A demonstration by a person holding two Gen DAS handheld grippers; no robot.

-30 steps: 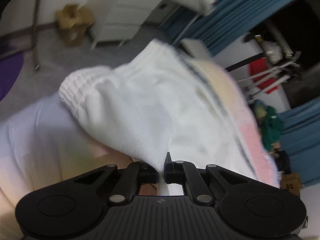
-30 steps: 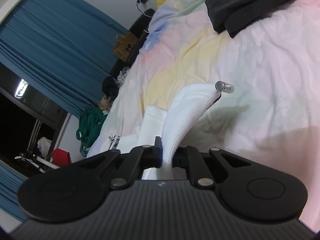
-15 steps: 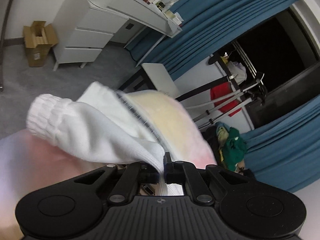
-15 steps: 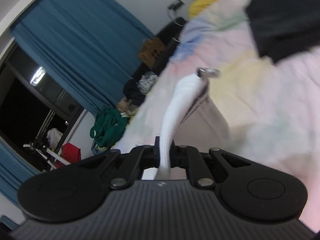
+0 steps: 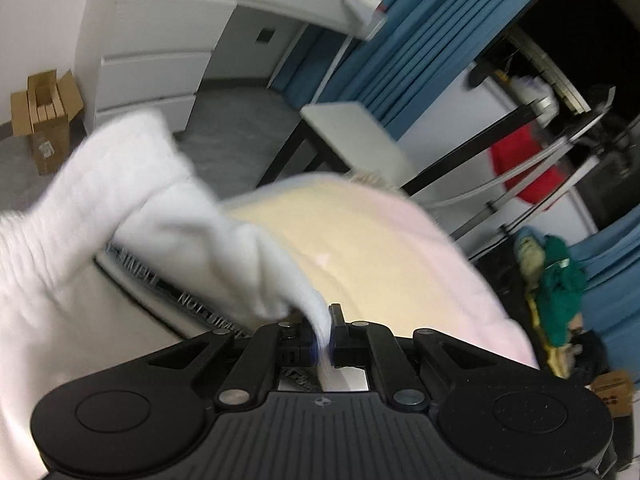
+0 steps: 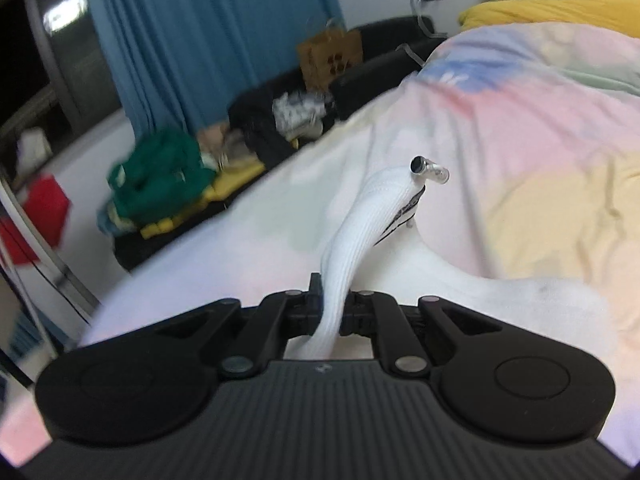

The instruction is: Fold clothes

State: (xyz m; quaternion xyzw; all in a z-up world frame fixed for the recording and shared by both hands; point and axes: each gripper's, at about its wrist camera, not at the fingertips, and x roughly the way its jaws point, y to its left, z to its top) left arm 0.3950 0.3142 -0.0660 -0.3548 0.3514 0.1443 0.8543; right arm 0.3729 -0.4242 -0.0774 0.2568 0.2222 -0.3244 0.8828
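Observation:
A white knit garment (image 5: 160,216) with ribbed cuffs hangs in the air, held by both grippers over a pastel bed cover (image 5: 384,248). My left gripper (image 5: 325,328) is shut on one part of it; a ribbed cuff (image 5: 28,252) hangs to the left, motion-blurred. My right gripper (image 6: 334,308) is shut on a ribbed band of the same garment (image 6: 372,216), whose metal cord tip (image 6: 430,170) sticks up at the far end. The rest of the garment (image 6: 520,300) trails to the right over the bed cover (image 6: 520,120).
White drawers (image 5: 148,60) and a cardboard box (image 5: 44,120) stand on the grey floor. A small white table (image 5: 356,136) and a clothes rack (image 5: 540,160) stand beyond the bed. Blue curtains (image 6: 200,32), a green clothes pile (image 6: 160,172) and a yellow pillow (image 6: 560,8) surround the bed.
Both grippers have lifted the white garment off the bed and swung upward. The views now show more of the room. The garment hangs and swings, blurred.

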